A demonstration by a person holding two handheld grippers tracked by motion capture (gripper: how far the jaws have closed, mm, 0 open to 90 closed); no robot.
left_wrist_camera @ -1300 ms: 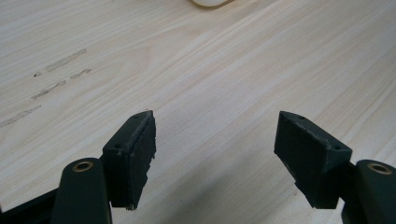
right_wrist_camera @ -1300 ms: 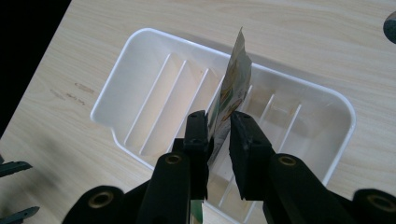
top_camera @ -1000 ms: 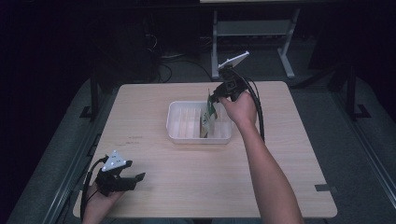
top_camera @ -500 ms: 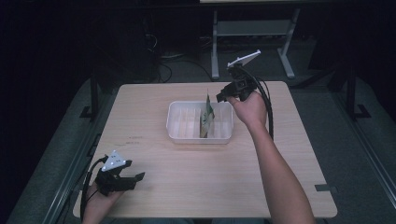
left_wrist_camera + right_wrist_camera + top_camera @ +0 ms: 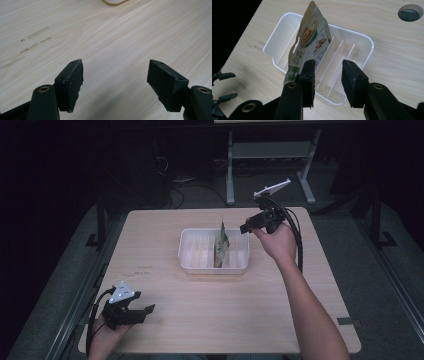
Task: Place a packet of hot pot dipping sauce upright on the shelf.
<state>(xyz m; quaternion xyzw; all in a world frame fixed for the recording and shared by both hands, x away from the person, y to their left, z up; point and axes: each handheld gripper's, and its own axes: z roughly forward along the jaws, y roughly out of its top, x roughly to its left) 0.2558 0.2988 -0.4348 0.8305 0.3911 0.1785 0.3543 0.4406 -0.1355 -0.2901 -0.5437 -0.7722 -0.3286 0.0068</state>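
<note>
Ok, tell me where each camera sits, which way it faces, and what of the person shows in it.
High view: above the person's side, looking forward and down on the table; both forearms, the left gripper and the right gripper show.
Left gripper view: on the left gripper, looking along its open jaws at bare tabletop.
Right gripper view: on the right gripper, looking down at the white tray and the snack packet standing in it; its jaws have just been opening, nothing between them.
Shared: the high view and right gripper view both show tray and packet.
</note>
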